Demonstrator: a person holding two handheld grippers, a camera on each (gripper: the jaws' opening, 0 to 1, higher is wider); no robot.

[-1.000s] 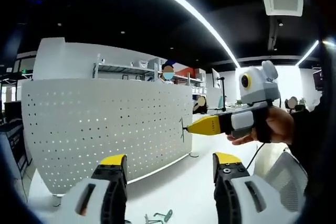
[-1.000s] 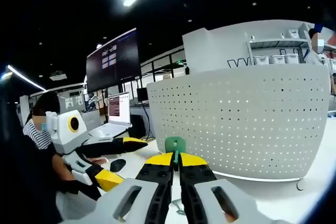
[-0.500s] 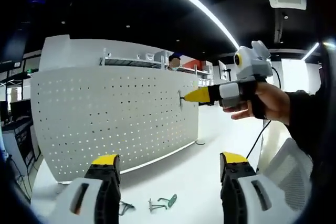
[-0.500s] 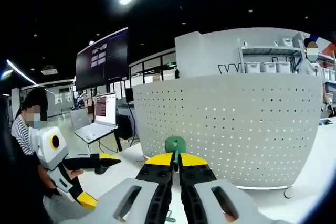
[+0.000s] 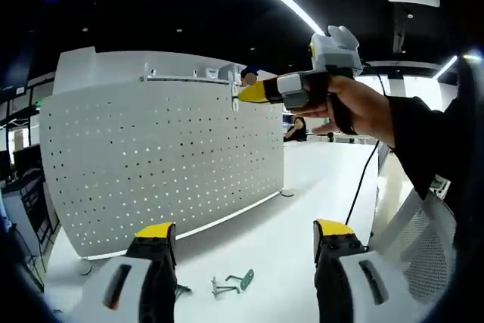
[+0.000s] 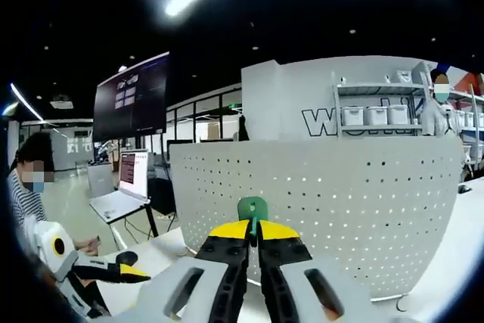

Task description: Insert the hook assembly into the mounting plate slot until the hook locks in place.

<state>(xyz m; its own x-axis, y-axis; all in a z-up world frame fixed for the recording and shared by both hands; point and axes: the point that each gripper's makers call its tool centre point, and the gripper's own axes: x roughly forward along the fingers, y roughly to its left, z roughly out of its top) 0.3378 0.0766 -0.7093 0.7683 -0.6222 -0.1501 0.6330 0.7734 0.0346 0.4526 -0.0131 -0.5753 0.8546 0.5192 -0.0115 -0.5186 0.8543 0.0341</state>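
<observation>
In the left gripper view, the left gripper is nearest, its yellow-tipped jaws spread wide with nothing between them, above the white bench. Just beyond the jaws, two spare hooks lie loose on the bench, with open surface around them running toward the far edge. Behind them stands the mounting plate, a white perforated panel upright on the bench, its bottom edge on small feet and its top edge free. Up near that top edge, the right gripper held by a person's hand reaches in from the right, its yellow tip at the plate's face close to the upper right corner.

In the right gripper view, the right gripper has its jaws pressed together on a green hook, which sticks up past the tips, in front of the perforated plate. Whether the hook touches the plate cannot be told. The left gripper shows low at the left, well apart.
</observation>
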